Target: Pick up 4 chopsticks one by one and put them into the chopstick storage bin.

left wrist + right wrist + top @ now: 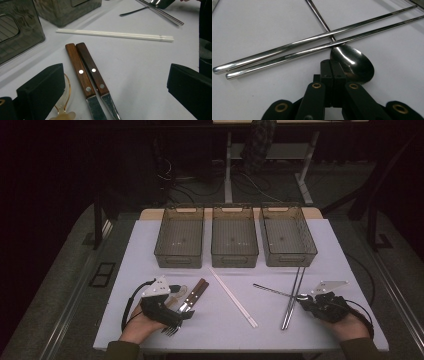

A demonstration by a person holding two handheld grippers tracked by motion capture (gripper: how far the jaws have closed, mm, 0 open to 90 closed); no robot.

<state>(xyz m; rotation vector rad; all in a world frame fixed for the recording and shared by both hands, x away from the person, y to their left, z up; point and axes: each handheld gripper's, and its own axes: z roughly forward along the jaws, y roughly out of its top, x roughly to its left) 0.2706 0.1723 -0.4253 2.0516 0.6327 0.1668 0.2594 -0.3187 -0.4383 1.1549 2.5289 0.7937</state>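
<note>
Two wooden-handled knives point(86, 72) lie side by side between the wide-apart jaws of my left gripper point(115, 83), which is open and touches nothing. In the high view that left gripper point(177, 311) rests at the table's front left over the knives point(192, 295). My right gripper point(333, 71) is shut with nothing between its jaws. Its tips sit against the bowl of a steel spoon point(353, 65). A pair of steel chopsticks point(312, 48) lies across the spoon's handle. At the front right of the high view, the right gripper point(302, 299) stands by the steel chopsticks point(292, 297).
Three smoky plastic bins stand in a row at the back: left point(179, 236), middle point(234, 236), right point(287, 235). White chopsticks point(233, 297) lie diagonally mid-table. A fork point(170, 331) lies near the front edge by the left hand. A translucent amber utensil point(63, 110) lies beside the knives.
</note>
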